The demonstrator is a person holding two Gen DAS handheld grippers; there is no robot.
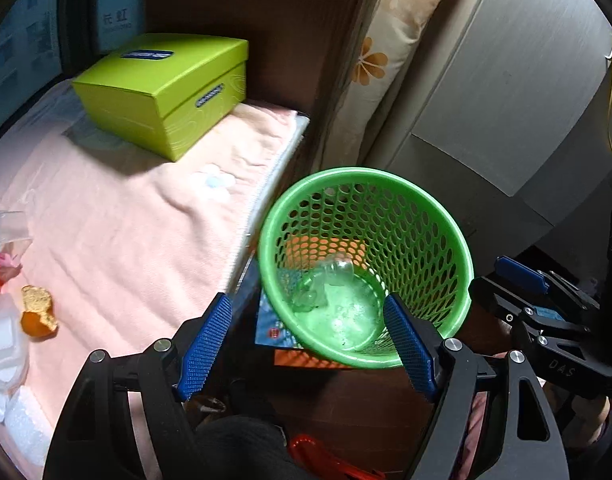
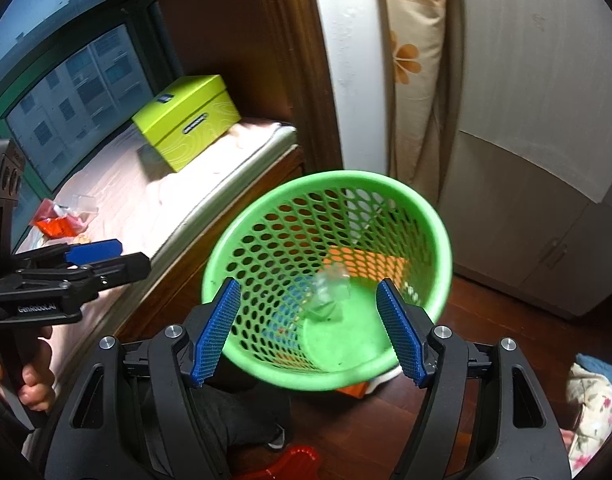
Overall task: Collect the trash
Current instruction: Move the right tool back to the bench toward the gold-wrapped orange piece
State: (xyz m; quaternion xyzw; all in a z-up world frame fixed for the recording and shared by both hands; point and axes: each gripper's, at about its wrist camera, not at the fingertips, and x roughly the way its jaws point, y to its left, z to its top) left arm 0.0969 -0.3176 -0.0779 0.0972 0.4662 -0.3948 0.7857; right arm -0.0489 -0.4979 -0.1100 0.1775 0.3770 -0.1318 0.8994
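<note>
- A green mesh basket (image 1: 366,268) stands on the floor just beside the bed (image 1: 118,220), a crumpled clear plastic wrapper (image 1: 330,284) already lying in its bottom.
- The left claw (image 1: 306,348) hangs over the basket's near rim, jaws spread wide and nothing between the blue pads (image 1: 206,344); the right claw (image 2: 310,328) hovers likewise, released and empty.
- More trash waits on the pink bedcover: an orange peel (image 1: 38,312), white foam pieces (image 1: 2,352), a red packet (image 2: 54,224) and a clear plastic cup (image 2: 84,204), all well apart from the basket.
- The lime-green box (image 1: 162,88) at the far end looks like a keeper, not litter.
- Judged from here, the next step is a reach back to the bed for the peel: best come down from above, pinch the peel alone and not the bedcover, then carry it over the rim before letting go.
- The basket is light; a knock to its rim could tip it.
</note>
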